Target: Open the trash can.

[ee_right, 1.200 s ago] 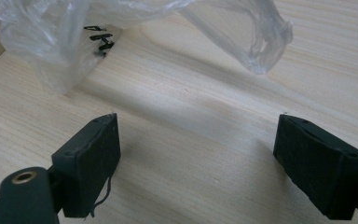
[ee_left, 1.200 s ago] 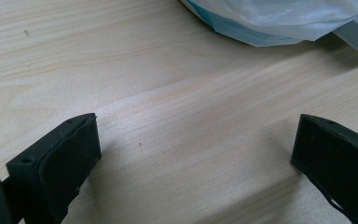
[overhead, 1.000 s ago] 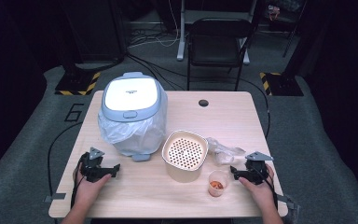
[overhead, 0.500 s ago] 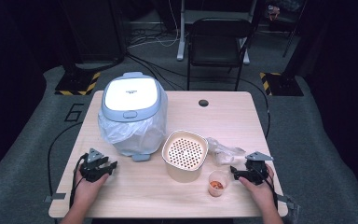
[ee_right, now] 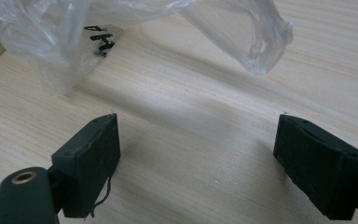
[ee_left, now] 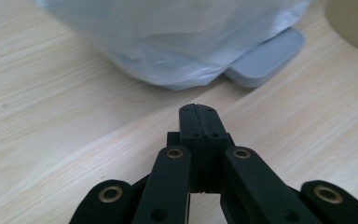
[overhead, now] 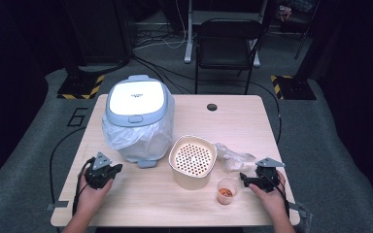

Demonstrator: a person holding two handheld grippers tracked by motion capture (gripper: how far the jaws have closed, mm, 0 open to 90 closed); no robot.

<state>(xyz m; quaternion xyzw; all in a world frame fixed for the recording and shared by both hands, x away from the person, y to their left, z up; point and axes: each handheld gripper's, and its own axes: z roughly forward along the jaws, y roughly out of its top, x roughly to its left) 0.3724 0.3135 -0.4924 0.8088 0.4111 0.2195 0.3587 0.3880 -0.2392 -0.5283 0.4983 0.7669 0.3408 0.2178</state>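
Closing left hand-held gripper (ee_left: 199,122) just now, jaws together, empty.

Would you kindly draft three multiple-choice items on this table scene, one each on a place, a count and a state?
1. Where does the small cup with orange contents stand?
A. in front of the beige strainer pot, near the right gripper
B. on the rice cooker
C. beside the left gripper

2. How many chairs stand behind the table?
A. none
B. one
C. three

3. How do the left gripper's jaws stand?
A. wide open
B. clamped on the clear plastic bag
C. shut on nothing

Key: 1 A, the cup sits between pot and right gripper; 2 B, a single black chair; 3 C, the left gripper view shows the pads pressed together, having just closed with nothing between them.
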